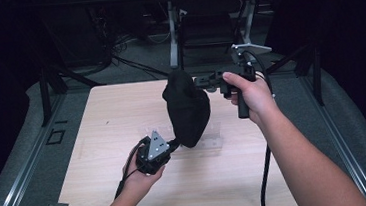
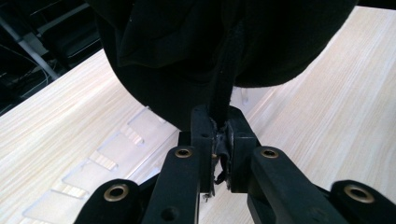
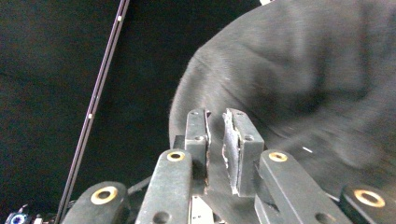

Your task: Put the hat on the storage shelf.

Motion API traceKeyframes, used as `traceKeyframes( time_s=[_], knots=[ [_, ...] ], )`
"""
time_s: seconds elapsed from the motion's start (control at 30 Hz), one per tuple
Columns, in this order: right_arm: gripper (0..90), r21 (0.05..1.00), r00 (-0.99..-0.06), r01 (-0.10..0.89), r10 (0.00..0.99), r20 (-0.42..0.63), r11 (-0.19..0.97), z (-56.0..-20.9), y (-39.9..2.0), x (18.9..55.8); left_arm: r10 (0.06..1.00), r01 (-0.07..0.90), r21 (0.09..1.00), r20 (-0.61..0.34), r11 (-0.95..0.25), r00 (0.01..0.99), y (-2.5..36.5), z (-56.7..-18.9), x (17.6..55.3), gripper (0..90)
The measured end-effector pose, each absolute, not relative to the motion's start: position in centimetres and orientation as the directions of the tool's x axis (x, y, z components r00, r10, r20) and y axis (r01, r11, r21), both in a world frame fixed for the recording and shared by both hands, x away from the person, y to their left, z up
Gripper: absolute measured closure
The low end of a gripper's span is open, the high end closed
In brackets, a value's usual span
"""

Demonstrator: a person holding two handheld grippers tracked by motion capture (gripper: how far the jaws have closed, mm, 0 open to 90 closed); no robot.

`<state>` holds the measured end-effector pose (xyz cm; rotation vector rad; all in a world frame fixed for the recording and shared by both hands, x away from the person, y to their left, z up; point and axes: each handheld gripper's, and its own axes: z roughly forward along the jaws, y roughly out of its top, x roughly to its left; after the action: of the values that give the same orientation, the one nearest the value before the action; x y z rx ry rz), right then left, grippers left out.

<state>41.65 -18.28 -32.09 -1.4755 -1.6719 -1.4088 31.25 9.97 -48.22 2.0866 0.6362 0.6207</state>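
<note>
Fabric of a black pouch (image 1: 187,110) is being held up above the wooden bench (image 1: 99,140), hanging between the two grippers. The left gripper (image 1: 174,144) is being kept clenched on a black cord (image 2: 224,88) at the pouch's lower edge; in the left gripper view the cord is being pinched tightly between the pads, with the dark bulk of the pouch hanging just beyond. The right gripper (image 1: 200,81) is being held level at the pouch's upper right side; in the right gripper view a narrow gap is being shown between the jaws, with grey-looking fabric lying in it, though whether the pads are pressing on the cloth cannot be told. A clear plastic tray (image 1: 213,136) is lying flat on the bench directly beneath the pouch, partly hidden by it.
</note>
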Motion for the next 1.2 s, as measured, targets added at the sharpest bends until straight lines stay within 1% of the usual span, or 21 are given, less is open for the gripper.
traceKeyframes(
  time_s=[0.2, 0.5, 0.67, 0.77, 0.8, 0.9, 0.97, 1.13, 1.2],
  knots=[
    [79.2, 0.364, -0.286, 0.922, 0.407, 0.867, -0.128, -32.1, -18.8, 41.4, 0.628, 0.209, 0.829, 0.204, -0.519, 0.751, 10.2, -48.4, 31.2, 85.1],
    [78.6, 0.36, -0.274, 0.922, 0.419, 0.866, -0.141, -32.6, -19.7, 41.3, 0.646, 0.242, 0.837, 0.164, -0.491, 0.745, 11.2, -49.0, 31.5, 84.9],
    [78.4, 0.358, -0.268, 0.921, 0.421, 0.867, -0.152, -32.7, -20.2, 41.1, 0.662, 0.284, 0.833, 0.126, -0.475, 0.739, 12.0, -49.9, 31.7, 84.8],
    [78.3, 0.356, -0.265, 0.922, 0.42, 0.868, -0.154, -32.9, -20.6, 41.0, 0.677, 0.333, 0.82, 0.088, -0.465, 0.73, 12.3, -51.2, 31.9, 84.6],
    [78.3, 0.355, -0.261, 0.921, 0.424, 0.867, -0.159, -33.0, -20.7, 41.0, 0.676, 0.332, 0.82, 0.087, -0.465, 0.732, 12.6, -51.7, 32.0, 84.5],
    [78.1, 0.357, -0.259, 0.92, 0.432, 0.864, -0.163, -33.1, -21.0, 40.9, 0.695, 0.369, 0.832, 0.028, -0.415, 0.719, 13.3, -52.1, 32.1, 84.0],
    [77.9, 0.36, -0.259, 0.919, 0.439, 0.86, -0.163, -33.2, -21.2, 40.8, 0.698, 0.38, 0.833, 0.009, -0.402, 0.716, 13.5, -52.3, 32.2, 83.7],
    [77.7, 0.365, -0.259, 0.916, 0.447, 0.856, -0.167, -33.4, -21.4, 40.6, 0.707, 0.388, 0.837, -0.002, -0.385, 0.707, 13.6, -52.4, 32.1, 82.5],
    [77.5, 0.368, -0.261, 0.915, 0.454, 0.852, -0.166, -33.4, -21.5, 40.4, 0.711, 0.391, 0.835, 0.0, -0.387, 0.703, 13.7, -52.4, 32.1, 80.5]
  ],
)
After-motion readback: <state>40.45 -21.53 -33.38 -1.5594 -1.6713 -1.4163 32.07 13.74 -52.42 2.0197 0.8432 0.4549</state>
